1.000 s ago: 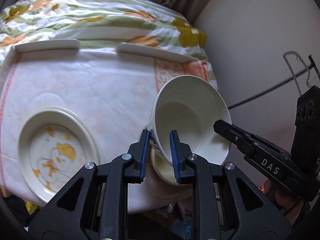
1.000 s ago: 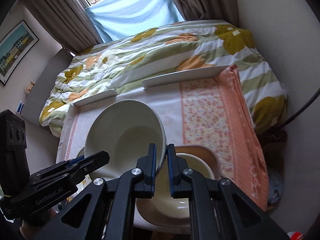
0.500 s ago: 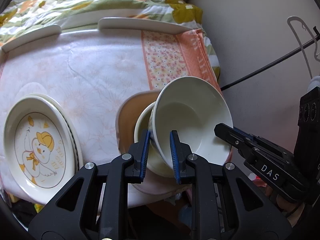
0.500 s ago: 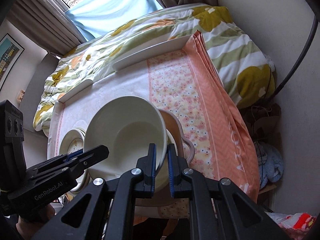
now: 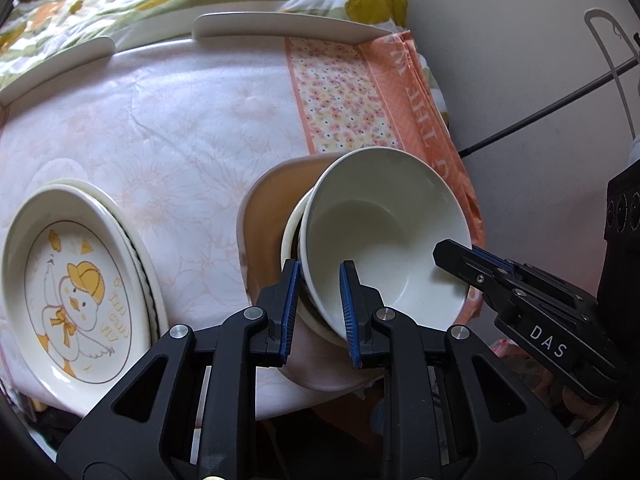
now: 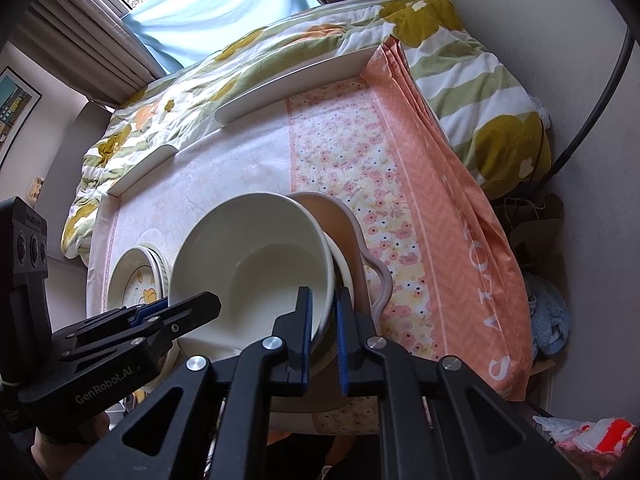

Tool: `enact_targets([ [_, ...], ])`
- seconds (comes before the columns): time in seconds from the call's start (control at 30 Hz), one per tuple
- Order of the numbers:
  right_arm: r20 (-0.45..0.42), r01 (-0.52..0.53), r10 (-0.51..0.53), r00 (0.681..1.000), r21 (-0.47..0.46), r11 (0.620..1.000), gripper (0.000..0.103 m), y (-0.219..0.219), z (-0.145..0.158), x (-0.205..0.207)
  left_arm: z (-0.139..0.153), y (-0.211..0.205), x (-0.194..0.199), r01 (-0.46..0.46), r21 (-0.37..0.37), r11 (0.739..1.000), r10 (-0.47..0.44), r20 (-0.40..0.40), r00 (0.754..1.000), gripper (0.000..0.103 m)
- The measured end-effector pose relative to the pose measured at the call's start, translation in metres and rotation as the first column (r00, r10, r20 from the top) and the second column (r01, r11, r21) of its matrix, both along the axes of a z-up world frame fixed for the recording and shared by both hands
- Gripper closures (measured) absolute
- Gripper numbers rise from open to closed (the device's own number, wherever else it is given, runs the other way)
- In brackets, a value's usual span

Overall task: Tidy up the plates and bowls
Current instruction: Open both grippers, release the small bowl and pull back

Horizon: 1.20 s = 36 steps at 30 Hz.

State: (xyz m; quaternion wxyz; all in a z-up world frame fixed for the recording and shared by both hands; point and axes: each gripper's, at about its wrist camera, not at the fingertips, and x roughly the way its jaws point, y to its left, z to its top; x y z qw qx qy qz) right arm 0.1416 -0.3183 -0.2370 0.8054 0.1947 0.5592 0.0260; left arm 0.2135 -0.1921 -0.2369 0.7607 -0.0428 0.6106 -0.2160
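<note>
At the left, near edge of the cloth-covered table [image 5: 192,128] sits a stack of plates [image 5: 80,292], the top one printed with a duck. To its right, the left gripper [image 5: 319,304] and the right gripper [image 6: 322,326] each pinch opposite rims of one white bowl [image 5: 384,240], tilted, nested over a second bowl [image 5: 289,240] on the beige tray [image 5: 264,216].

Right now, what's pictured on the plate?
A white duck in a yellow hat on the plate, clearest in the left wrist view.
</note>
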Motion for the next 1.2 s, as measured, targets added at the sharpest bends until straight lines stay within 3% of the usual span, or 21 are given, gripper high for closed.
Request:
enact_targets([
  [0.27, -0.004, 0.025, -0.025, 1.000, 0.017, 1.000, 0.093, -0.003, -0.004, -0.005, 0.003, -0.013, -0.007, 0.079, 0.100, 0.992, -0.085, 0.056, 0.995, 0.085],
  [0.53, -0.001, 0.028, -0.028, 1.000, 0.014, 1.000, 0.093, -0.003, -0.005, -0.007, 0.005, -0.029, -0.016, 0.146, 0.261, 0.954, -0.185, 0.128, 0.974, 0.085],
  [0.77, 0.006, 0.031, -0.031, 0.999, 0.010, 0.999, 0.093, -0.004, -0.003, -0.008, 0.016, -0.029, -0.020, 0.143, 0.277, 0.950, -0.198, 0.179, 0.964, 0.085],
  [1.0, 0.025, 0.045, -0.046, 0.999, 0.020, 0.999, 0.092, -0.003, 0.006, -0.011, 0.038, -0.012, -0.018, 0.090, 0.208, 0.974, -0.133, 0.202, 0.970, 0.085],
  [1.1, 0.067, 0.036, -0.037, 0.997, 0.016, 0.999, 0.090, -0.005, 0.023, -0.013, 0.060, 0.001, -0.015, 0.039, 0.200, 0.979, -0.087, 0.238, 0.967, 0.068],
  [1.17, 0.099, 0.024, -0.026, 0.995, 0.021, 0.999, 0.088, -0.008, 0.037, -0.014, 0.080, 0.015, -0.012, -0.001, 0.170, 0.985, -0.049, 0.290, 0.956, 0.028],
  [1.2, 0.122, 0.016, -0.017, 0.992, 0.010, 1.000, 0.086, -0.010, 0.047, -0.016, 0.092, 0.022, -0.011, -0.028, 0.161, 0.987, -0.027, 0.327, 0.945, 0.020],
])
